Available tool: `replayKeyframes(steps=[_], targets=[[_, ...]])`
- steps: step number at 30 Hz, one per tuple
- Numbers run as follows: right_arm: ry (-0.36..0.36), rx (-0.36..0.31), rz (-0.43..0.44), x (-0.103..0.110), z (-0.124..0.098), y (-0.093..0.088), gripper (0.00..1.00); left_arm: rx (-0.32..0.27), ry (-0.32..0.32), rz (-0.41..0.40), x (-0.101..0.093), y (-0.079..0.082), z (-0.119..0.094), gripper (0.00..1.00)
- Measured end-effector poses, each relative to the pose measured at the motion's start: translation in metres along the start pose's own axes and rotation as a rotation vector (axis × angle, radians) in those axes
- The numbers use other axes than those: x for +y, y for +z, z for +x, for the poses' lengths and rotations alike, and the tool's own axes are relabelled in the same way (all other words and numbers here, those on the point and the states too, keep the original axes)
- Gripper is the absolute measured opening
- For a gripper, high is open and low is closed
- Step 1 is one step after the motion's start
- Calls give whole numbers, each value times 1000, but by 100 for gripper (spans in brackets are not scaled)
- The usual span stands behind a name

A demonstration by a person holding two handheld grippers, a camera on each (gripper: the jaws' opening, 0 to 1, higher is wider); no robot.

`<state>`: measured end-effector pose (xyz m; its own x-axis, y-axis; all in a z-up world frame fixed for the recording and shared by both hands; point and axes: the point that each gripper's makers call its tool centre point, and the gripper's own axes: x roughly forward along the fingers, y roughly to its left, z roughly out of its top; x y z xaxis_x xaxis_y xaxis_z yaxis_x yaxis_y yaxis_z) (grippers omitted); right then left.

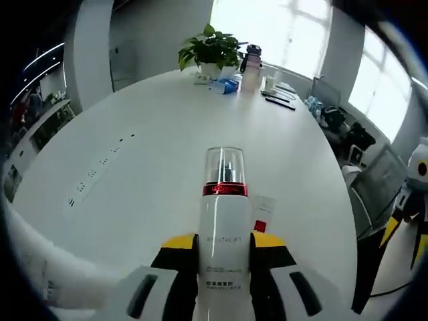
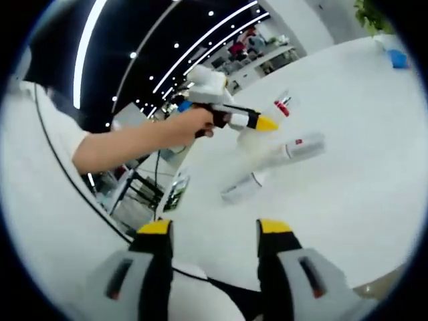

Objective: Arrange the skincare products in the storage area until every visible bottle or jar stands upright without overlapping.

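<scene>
1. One white bottle (image 1: 225, 234) with a red band and clear cap stands clenched between my left gripper (image 1: 225, 249) jaws, at 6 o'clock in the left gripper view.
2. A small red-marked item (image 1: 261, 212) lies on the white table (image 1: 147, 147) just behind it, at 5 o'clock.
3. A potted plant (image 1: 209, 50) and a dark-capped bottle (image 1: 251, 67) sit at 12 o'clock, well apart.
4. My right gripper (image 2: 214, 231) is released, jaws spread, holding nothing.
5. In the right gripper view, two bottles (image 2: 297, 148) (image 2: 242, 188) lie toppled near centre; a small tube (image 2: 282, 105) lies at 1 o'clock.
</scene>
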<state>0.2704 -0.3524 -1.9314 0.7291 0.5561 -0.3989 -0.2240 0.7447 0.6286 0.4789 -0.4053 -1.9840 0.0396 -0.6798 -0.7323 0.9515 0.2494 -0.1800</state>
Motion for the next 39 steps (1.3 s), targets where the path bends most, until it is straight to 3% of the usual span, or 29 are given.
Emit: replayKeyframes(steps=[10,18,24,30,34,39], targets=[[61,-4,0,16,31,5,63,-111,-20,-87,-32,-12,-43,26],[162,-78,53,37,50,33,69,-214,-29,-155,-47,-20,-79,27],[193,-108,82,41,55,50,69,-278,-37,-190,-57,-21,-98,27],[181,-168,122,36,58,73,67,-335,-49,-220,-67,-21,-114,27],[151,-212,155,27,60,87,66,-352,-51,-218,-74,-24,-119,27],[169,-243,204,29,61,105,60,-363,-60,-187,-88,-27,-125,27]])
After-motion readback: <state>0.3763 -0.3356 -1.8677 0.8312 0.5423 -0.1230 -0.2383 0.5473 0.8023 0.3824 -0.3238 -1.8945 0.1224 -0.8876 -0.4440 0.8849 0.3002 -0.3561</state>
